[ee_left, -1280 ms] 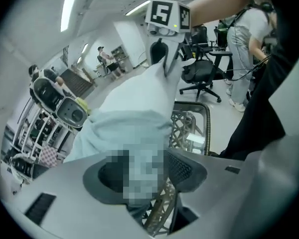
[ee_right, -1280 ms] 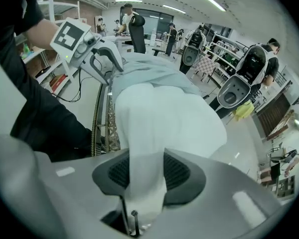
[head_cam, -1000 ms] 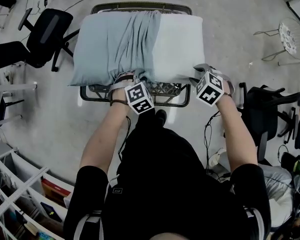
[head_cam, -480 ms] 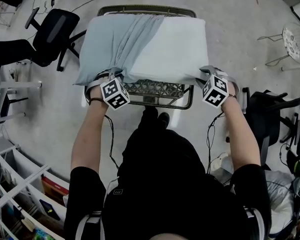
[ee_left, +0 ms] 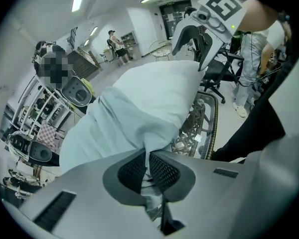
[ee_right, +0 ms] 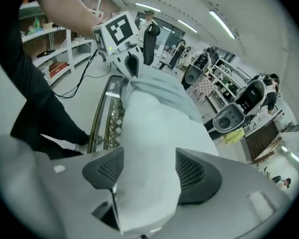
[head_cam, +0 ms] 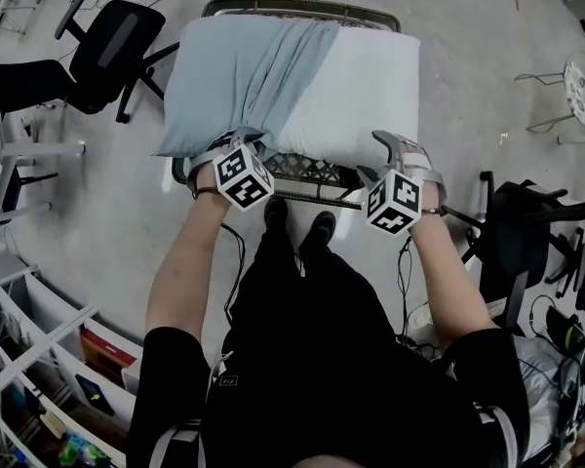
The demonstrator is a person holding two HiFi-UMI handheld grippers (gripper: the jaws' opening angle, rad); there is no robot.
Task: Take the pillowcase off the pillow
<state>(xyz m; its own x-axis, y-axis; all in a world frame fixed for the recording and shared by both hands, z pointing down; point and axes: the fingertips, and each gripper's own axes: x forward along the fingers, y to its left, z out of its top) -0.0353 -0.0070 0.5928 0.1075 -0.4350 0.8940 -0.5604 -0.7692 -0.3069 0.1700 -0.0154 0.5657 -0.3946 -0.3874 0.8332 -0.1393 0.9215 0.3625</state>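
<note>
Jaws on the left gripper (ee_left: 148, 168) have just been closing and are now pinched tight on a bunched fold of the pale blue pillowcase (head_cam: 236, 71), at its near edge. Over on the right gripper (ee_right: 144, 171) the jaws have just been opening and stand wide, with the bare white end of the pillow (head_cam: 356, 86) sitting between the pads (it fills the gap, but I wouldn't call that a grip). From the head view, the pillow lies across a metal-framed lattice rack (head_cam: 312, 172). The pillowcase covers only its left part, gathered in long wrinkles, while the right part is uncovered. Black office chair (head_cam: 112, 42) stands off to the left on the floor.
</note>
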